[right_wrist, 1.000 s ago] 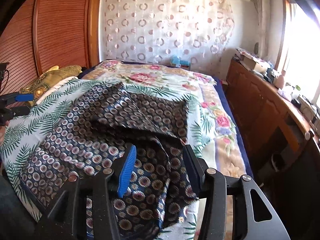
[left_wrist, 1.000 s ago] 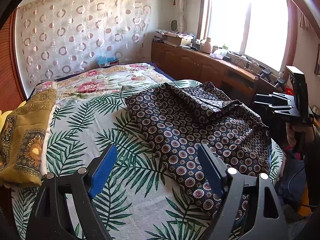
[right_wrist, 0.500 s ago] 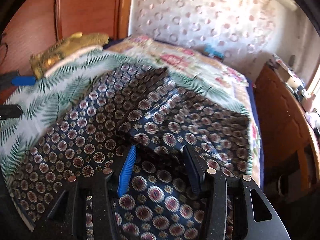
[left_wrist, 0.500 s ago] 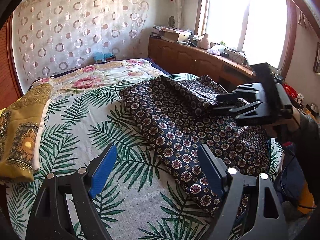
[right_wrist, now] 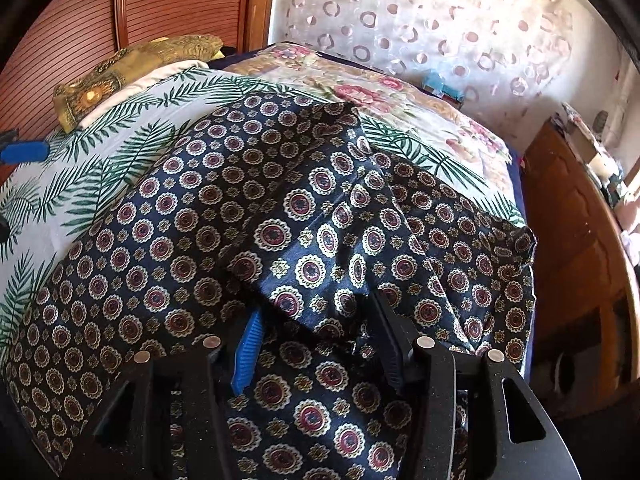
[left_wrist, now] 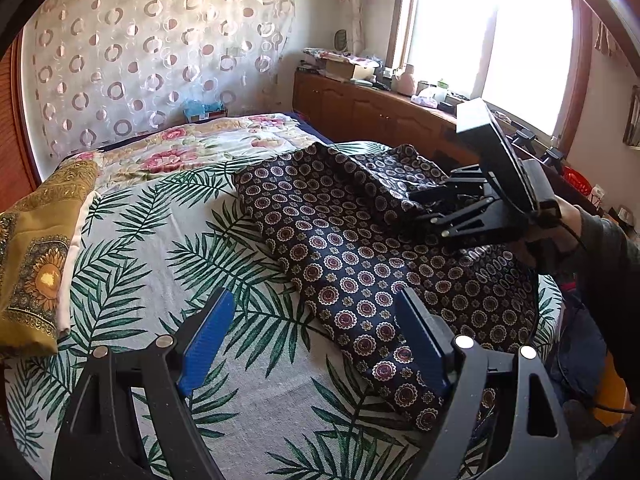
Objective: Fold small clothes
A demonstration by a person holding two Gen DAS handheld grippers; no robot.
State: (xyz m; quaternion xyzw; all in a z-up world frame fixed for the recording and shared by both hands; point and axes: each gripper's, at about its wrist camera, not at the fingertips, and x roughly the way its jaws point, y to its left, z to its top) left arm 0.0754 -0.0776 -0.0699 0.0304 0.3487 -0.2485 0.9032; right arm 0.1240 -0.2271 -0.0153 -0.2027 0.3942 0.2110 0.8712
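Low in the right view, my right claw [right_wrist: 316,340] has dropped onto the dark patterned garment [right_wrist: 224,216], fingers apart around a raised fold, ready to pinch. My left claw [left_wrist: 312,344] still hovers spread wide over the bed [left_wrist: 132,264]. Beyond, the garment sprawls across mid-frame, unfolded.

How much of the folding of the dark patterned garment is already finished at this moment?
Early stage. Done: the dark patterned garment lies on the palm-leaf sheet, rumpled, with one flap turned over. In hand: the right tool is open with a raised fold between its fingers, not clamped. The left tool hovers open, empty. Left: nearly all folding.
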